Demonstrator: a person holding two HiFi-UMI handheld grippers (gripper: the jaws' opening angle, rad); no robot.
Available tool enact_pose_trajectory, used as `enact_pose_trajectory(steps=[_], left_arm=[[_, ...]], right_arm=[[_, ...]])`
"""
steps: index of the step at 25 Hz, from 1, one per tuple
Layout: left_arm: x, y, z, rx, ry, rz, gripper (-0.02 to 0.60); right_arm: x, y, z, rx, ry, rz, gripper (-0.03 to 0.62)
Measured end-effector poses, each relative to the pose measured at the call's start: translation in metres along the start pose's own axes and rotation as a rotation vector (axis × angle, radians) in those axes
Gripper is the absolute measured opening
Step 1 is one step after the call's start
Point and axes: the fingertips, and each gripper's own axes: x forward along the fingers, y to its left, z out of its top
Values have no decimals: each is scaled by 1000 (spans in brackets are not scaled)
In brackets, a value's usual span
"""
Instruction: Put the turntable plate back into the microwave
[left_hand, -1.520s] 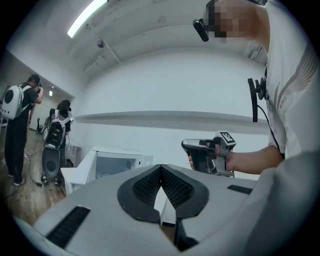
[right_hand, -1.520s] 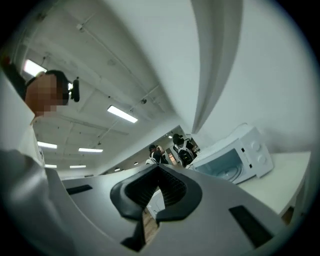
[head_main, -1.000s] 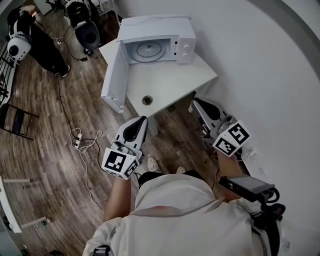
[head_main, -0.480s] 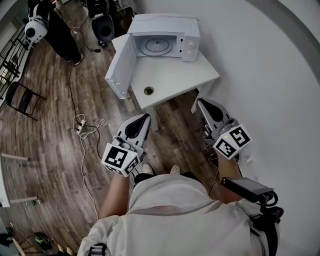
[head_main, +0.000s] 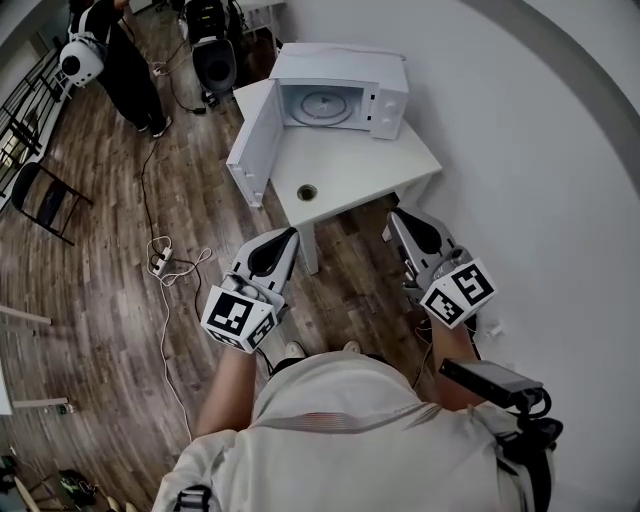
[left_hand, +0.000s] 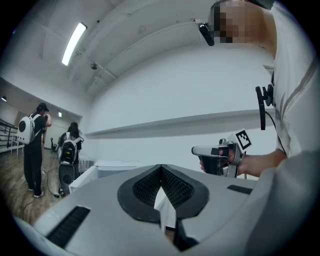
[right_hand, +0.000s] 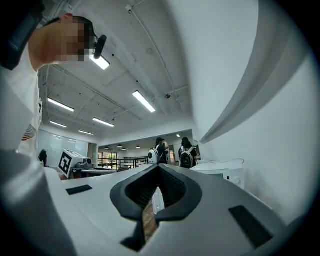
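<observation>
My left gripper (head_main: 288, 238) and right gripper (head_main: 397, 216) are closed and empty, low in the frame. The round glass turntable plate (head_main: 325, 104) lies inside the open white microwave (head_main: 388, 95), upper centre, so I judge nothing needs carrying.

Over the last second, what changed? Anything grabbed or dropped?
Nothing grabbed or dropped. The microwave and its table slid rightward in the head view, as if the camera swung; the bystander in black shifted with them. The left tool and right tool stayed shut and empty, short of the table. The door stayed open, the plate inside.
</observation>
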Motion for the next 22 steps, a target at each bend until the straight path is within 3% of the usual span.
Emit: enact_pose_trajectory(steps=[6,11,22], left_arm=[[-8,9,5,-4,-11,-13,11],[-15,14,8,-54,-39,-29,11],[-22,16,6,-40,-27,-50,11]], right_arm=[[6,19,1,-20,7,-1,5],[7,23,0,-22,17,-15,5],[10,31,-3,-20,20,-38,5]])
